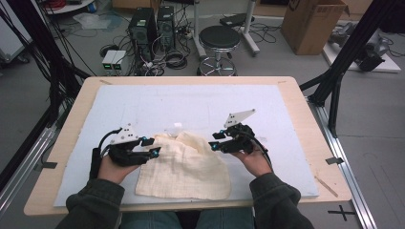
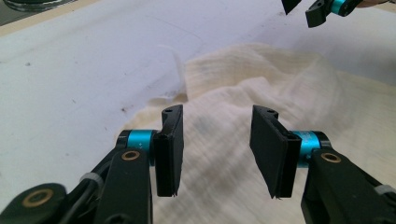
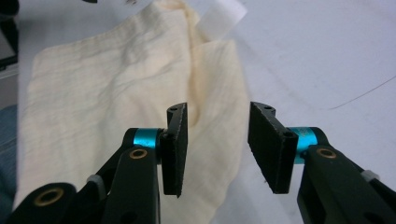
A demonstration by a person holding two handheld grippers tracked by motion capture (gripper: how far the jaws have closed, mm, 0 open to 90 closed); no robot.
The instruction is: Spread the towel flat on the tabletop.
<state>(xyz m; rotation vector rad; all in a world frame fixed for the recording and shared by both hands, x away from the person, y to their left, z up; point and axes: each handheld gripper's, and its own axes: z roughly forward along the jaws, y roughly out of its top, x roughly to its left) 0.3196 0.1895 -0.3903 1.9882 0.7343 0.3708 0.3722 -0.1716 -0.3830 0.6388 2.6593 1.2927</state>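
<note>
Wooden table [image 1: 305, 124] across the middle of the high view, its top covered by a white mat [image 1: 200, 102]; beyond it, on the floor, a cardboard box [image 1: 313, 24], two dark computer towers [image 1: 153, 26] and a round black stool [image 1: 219, 38].

On the near half of the mat, a cream cloth [image 1: 184, 164], rumpled and partly folded over itself, near edge close to the mat's front border, far edge bunched into a ridge; same cloth under the jaws in the left gripper view [image 2: 280, 88] and in the right gripper view [image 3: 107, 79]; just beyond the far edge, a small white tag [image 3: 223, 13] on the mat.

At the cloth's left side, the left gripper [image 1: 152, 147], held in a hand with a dark sleeve; jaws spread, nothing between them, cloth beneath and apart from the pads; left gripper [image 2: 217, 149] seen from its own camera the same way.

At the cloth's right side, the right gripper [image 1: 216, 141], jaws likewise parted and pinching nothing; right gripper [image 3: 217, 149] above the cloth's edge.
</note>
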